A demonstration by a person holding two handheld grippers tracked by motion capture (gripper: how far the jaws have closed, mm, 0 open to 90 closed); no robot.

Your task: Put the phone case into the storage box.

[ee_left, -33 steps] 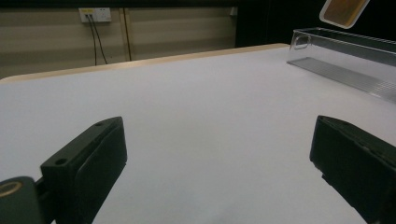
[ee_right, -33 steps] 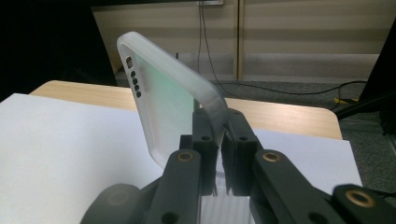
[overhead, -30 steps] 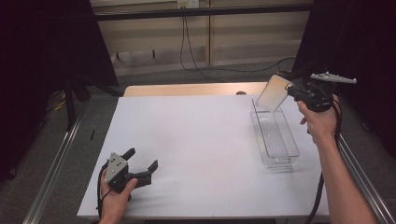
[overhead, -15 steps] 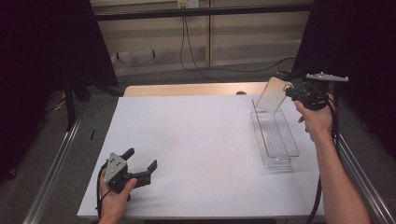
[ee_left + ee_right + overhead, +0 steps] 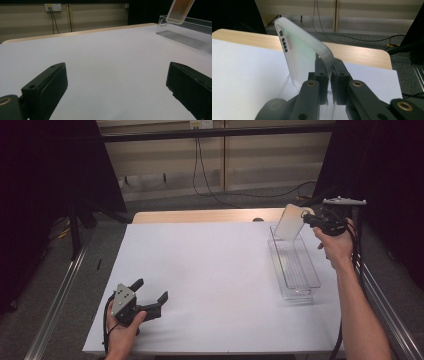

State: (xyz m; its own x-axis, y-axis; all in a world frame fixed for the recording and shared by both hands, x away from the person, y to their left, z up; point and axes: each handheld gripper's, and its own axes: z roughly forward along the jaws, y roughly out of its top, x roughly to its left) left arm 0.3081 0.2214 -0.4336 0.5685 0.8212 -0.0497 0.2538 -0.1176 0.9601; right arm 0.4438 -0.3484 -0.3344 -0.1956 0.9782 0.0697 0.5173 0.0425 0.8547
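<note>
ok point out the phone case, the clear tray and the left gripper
translucent phone case (image 5: 304, 56), right gripper view, on its frosted back.
clear plastic tray (image 5: 306, 292), high view, on its near end wall.
left gripper (image 5: 150, 295), high view, midway between its open jaw tips.

Frosted translucent phone case (image 5: 302, 52) with a faint green tint, clear ridged tray (image 5: 295, 265), white table sheet (image 5: 210, 270), black grippers (image 5: 312, 220), pale wood tabletop edge (image 5: 200, 216)

A frosted translucent phone case (image 5: 290, 221) hangs tilted above the clear tray's (image 5: 295, 292) far end.
</note>
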